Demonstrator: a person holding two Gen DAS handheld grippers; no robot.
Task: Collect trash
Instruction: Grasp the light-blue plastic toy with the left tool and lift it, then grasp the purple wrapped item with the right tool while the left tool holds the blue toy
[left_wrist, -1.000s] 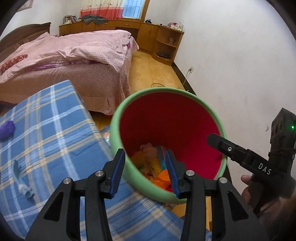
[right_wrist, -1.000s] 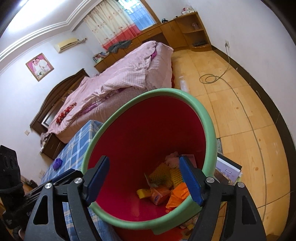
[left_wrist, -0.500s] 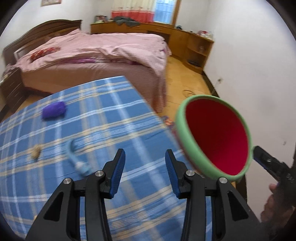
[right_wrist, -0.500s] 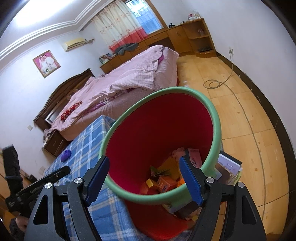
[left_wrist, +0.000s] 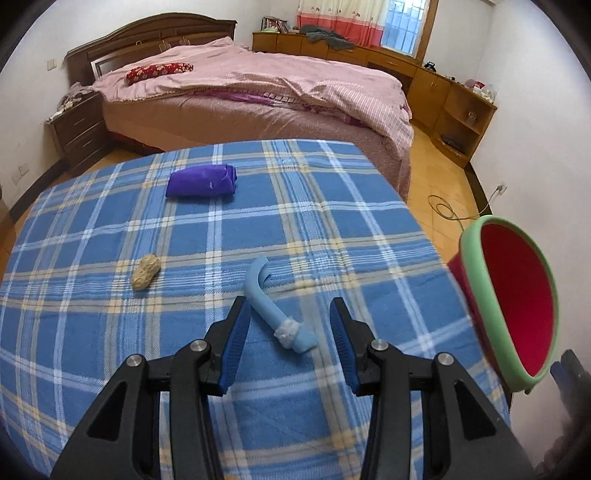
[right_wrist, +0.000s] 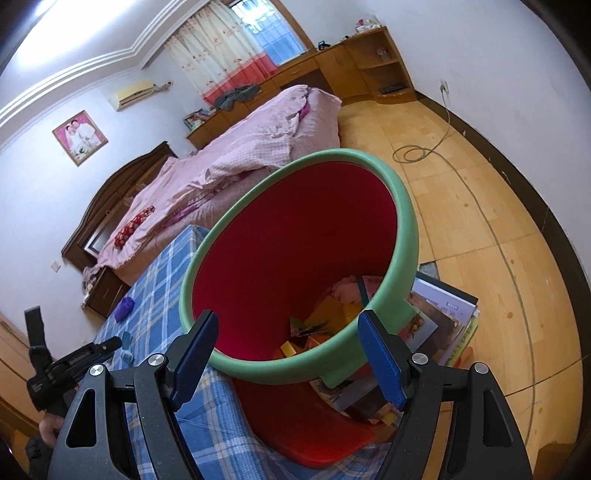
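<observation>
The left gripper (left_wrist: 290, 341) hangs wide open and empty over the light blue scrap (left_wrist: 271, 308) on the plaid table (left_wrist: 332, 221), while the right gripper (right_wrist: 286, 360), spread wide, straddles the red bin's (right_wrist: 295, 236) green rim without pressing it.

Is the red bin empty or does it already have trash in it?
Not empty: the bin holds trash at its bottom, well below the rim.

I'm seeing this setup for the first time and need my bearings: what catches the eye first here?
The red bin with a green rim fills the right wrist view, wrappers piled at its bottom, with the open right gripper at its near rim. In the left wrist view, the open left gripper points at a pale blue strip on the blue plaid cloth, with a peanut and a purple bundle farther off.
</observation>
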